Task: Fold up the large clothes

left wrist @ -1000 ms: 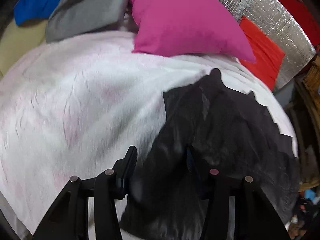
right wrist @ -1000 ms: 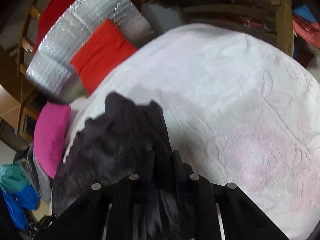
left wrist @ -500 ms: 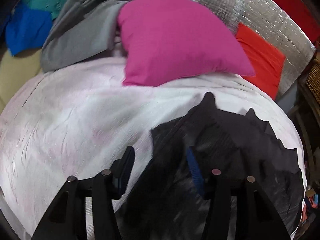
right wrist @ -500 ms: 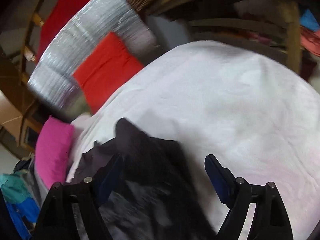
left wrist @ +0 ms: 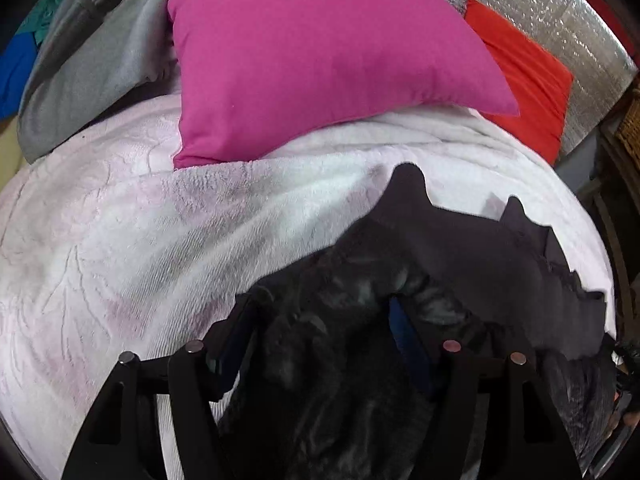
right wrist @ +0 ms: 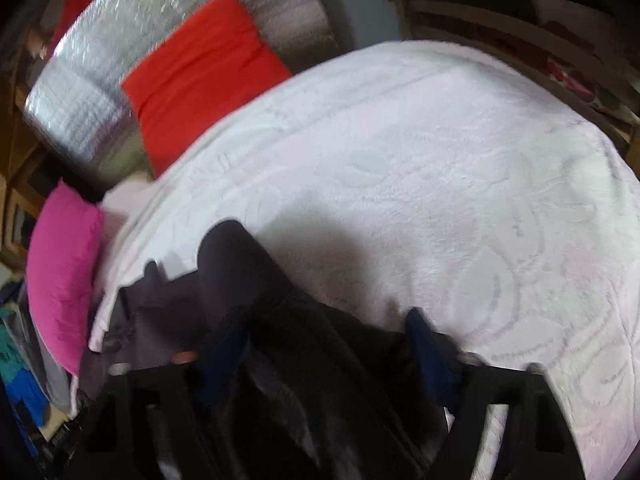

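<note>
Black garment (left wrist: 460,264) lies between both spread grippers, left (left wrist: 324,320) opening, right (right wrist: 324,332) closing, seemingly ungripped.

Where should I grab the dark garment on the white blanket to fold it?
Probably the far edge of the dark garment, at the pointed corner nearest the pink pillow. It lies flat on the white blanket with clear blanket beyond, so come from above.

Both wrist cameras look steeply down, close over the white blanket (left wrist: 120,240), sharing the black garment (right wrist: 280,360).
</note>
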`<action>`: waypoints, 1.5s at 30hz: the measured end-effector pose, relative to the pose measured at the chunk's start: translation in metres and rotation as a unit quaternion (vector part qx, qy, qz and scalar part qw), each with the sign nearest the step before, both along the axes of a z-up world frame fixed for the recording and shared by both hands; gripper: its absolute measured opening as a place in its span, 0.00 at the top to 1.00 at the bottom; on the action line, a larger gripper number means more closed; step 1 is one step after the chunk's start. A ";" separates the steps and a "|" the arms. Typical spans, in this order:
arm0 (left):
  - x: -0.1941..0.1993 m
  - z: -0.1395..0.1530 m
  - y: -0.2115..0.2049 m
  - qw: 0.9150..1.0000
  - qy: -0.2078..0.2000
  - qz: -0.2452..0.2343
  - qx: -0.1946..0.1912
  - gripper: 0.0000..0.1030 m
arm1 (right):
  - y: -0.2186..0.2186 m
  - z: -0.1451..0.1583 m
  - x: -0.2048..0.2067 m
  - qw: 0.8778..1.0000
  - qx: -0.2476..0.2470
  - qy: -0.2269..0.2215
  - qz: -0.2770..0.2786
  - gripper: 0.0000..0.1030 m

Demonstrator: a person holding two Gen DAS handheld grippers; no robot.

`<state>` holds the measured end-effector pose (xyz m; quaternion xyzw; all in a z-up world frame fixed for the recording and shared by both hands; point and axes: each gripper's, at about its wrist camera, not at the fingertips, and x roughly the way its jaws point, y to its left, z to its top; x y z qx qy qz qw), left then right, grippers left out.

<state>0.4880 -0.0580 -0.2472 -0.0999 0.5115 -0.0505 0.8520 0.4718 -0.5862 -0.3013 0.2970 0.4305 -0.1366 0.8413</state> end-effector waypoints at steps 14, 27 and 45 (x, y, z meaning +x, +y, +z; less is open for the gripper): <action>0.023 -0.010 -0.018 0.999 -0.028 0.004 0.034 0.48 | 0.001 -0.006 0.004 0.999 -0.039 -0.021 -0.022 0.73; -0.042 0.053 -0.037 0.994 -0.095 -0.035 0.046 0.40 | 0.065 0.065 -0.047 0.993 -0.034 -0.104 0.052 0.45; -0.134 0.034 -0.060 0.988 -0.078 -0.095 0.089 0.37 | 0.151 0.050 -0.133 0.989 -0.022 -0.058 0.137 0.63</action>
